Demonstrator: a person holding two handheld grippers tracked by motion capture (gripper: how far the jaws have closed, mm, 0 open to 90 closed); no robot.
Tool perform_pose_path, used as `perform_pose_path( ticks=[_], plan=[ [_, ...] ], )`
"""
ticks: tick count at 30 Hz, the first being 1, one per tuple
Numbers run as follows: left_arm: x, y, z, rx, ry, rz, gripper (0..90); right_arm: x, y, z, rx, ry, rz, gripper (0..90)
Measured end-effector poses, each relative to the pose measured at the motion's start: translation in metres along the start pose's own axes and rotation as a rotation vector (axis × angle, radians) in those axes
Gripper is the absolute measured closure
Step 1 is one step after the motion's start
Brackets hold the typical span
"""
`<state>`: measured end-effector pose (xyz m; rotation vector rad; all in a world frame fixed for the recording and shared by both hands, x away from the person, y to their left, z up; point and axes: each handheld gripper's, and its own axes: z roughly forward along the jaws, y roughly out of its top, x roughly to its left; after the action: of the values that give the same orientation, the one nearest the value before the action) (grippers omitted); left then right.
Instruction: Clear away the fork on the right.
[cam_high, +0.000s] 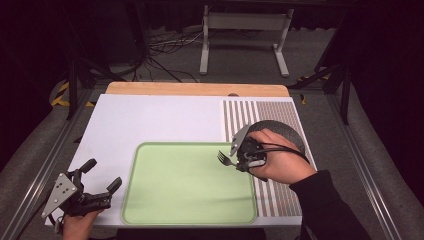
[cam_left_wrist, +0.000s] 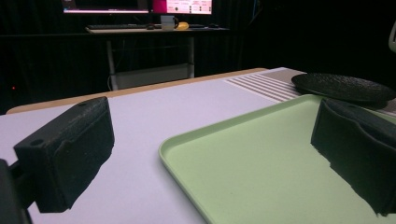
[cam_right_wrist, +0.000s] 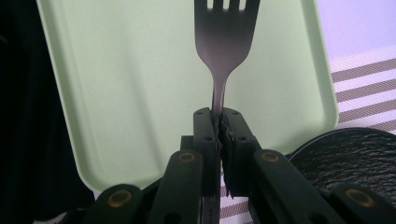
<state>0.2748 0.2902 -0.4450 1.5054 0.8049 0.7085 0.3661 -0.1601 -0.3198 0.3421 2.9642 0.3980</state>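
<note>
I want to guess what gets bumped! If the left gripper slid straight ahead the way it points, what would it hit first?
Probably the green tray. The open left gripper aims at its near edge, which lies between the jaws in the left gripper view. How high the jaws ride is unclear, so they might pass just over the rim.

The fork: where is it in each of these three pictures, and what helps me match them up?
High view: the fork is right of centre, sticking out leftward from the right gripper over the green tray.
Left gripper view: the fork is not in this picture.
Right gripper view: the fork stands top centre, its handle clamped between the jaws.
Shared landmark: the green tray, with the black plate beside it.
</note>
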Motion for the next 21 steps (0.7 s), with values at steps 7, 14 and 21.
perform_pose_path(
  ticks=[7, 14, 21],
  plan=[
    [0.0, 0.0, 0.0, -0.001, 0.003, 0.001, 0.1, 0.001, 0.011, 0.003, -0.016, 0.007, 0.082, 85.4],
    [0.0, 0.0, -0.001, -0.003, 0.005, 0.002, 0.1, -0.001, 0.017, 0.004, -0.072, 0.017, 0.208, 85.4],
    [0.0, 0.0, -0.001, -0.002, 0.006, 0.003, 0.1, 0.0, 0.023, 0.01, -0.073, 0.017, 0.253, 85.4]
  ],
)
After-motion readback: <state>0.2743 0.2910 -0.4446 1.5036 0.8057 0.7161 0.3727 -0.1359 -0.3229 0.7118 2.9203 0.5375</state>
